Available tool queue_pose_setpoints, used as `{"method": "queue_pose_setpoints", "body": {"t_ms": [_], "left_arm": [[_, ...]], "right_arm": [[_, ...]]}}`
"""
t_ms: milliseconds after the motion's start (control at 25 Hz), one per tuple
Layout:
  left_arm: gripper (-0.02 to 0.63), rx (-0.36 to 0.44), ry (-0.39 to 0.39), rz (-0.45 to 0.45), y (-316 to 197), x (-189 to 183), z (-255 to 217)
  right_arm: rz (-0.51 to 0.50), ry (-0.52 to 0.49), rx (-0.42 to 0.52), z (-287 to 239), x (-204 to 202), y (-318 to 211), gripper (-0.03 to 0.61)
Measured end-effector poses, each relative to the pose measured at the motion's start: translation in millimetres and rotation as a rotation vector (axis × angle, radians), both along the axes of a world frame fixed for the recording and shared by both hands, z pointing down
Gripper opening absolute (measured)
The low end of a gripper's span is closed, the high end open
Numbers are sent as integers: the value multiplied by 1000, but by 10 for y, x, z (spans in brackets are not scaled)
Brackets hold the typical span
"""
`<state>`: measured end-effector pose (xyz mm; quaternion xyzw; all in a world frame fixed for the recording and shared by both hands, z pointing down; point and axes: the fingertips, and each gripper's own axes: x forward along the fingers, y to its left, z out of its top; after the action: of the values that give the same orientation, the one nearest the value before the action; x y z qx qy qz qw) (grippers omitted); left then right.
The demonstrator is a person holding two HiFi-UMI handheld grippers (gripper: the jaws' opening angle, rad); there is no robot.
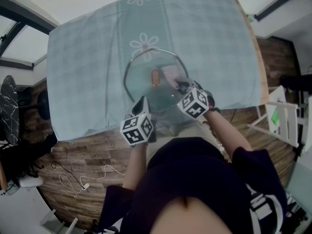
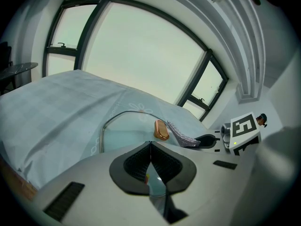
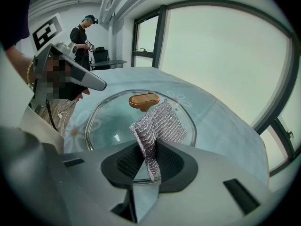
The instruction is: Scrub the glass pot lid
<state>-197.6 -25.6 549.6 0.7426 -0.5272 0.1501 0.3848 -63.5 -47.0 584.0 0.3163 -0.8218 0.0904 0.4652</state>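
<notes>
Between right gripper [image 3: 148, 160] jaws, pinched mesh cloth [image 3: 159, 125]; left gripper [image 2: 151, 166] tight on glass lid [image 2: 123, 136].

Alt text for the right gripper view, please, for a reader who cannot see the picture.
The right gripper pinches a grey mesh scrubbing cloth that fans out over a glass pot lid with a copper-coloured knob. The lid lies on a pale blue tablecloth. Large windows fill the background.

No legible text or labels.
</notes>
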Motion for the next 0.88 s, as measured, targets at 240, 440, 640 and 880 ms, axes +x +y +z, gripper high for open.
{"method": "queue_pose_setpoints", "body": {"t_ms": [240,440,640,880], "left_arm": [[2,9,5,-3,53,-16,-23],[2,13,4,-2,105,-40,-28],[2,14,4,1,167,-50,-26],[2,21,4,3,226,-37,-44]], "right_arm": [[-6,11,-1,16,-26,111,80],[-11,15,-4,32,-51,199,80],[-17,16,-1,44,-73,292,78],[-39,13,-11,64,-112,450,80]]}}
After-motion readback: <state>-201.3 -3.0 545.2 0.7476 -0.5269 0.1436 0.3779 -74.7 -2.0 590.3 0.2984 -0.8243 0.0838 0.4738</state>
